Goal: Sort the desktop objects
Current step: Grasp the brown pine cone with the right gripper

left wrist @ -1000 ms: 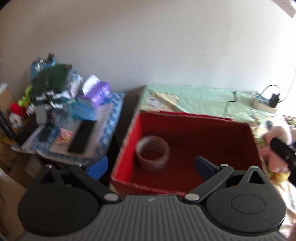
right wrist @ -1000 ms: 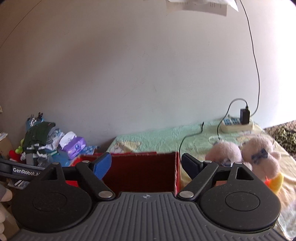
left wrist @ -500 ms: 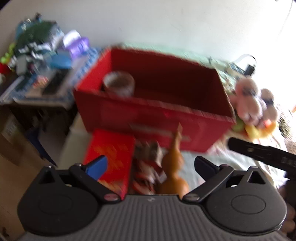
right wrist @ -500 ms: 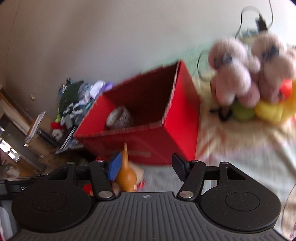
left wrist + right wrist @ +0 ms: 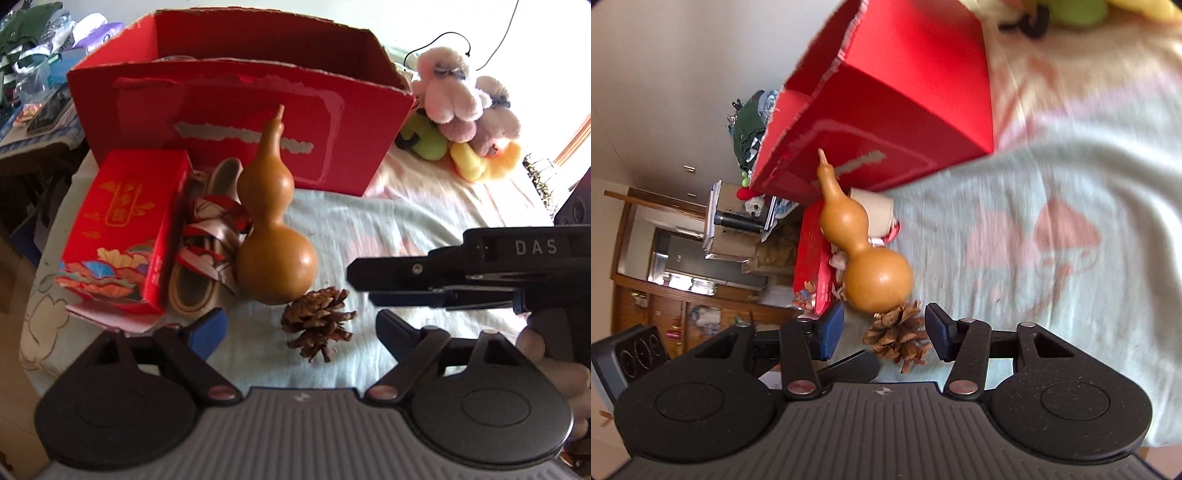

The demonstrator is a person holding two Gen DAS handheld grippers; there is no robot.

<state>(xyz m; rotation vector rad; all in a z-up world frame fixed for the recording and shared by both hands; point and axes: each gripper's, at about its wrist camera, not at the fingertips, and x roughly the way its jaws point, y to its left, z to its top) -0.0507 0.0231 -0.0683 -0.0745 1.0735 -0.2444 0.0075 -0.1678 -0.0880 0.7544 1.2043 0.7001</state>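
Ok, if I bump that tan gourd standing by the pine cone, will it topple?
Probably. The tan bottle-shaped gourd stands upright on soft cloth, tall with a narrow neck, so a push up high would likely tip it. Its rounded, glossy skin suggests it could roll afterwards and slip between pads. It may be light if dried; I cannot tell.

Materials and finishes on the cloth-covered desk.
Gourd (image 5: 275, 225): smooth, glossy, tan skin. Pine cone (image 5: 319, 326): rough, woody brown scales. Box (image 5: 236, 96): matt red cardboard, torn glossy film on its front. Carton (image 5: 125, 229): glossy printed red card. Cloth (image 5: 406, 229): soft, matt, wrinkled fabric. Plush toys (image 5: 454, 99): fuzzy pile.
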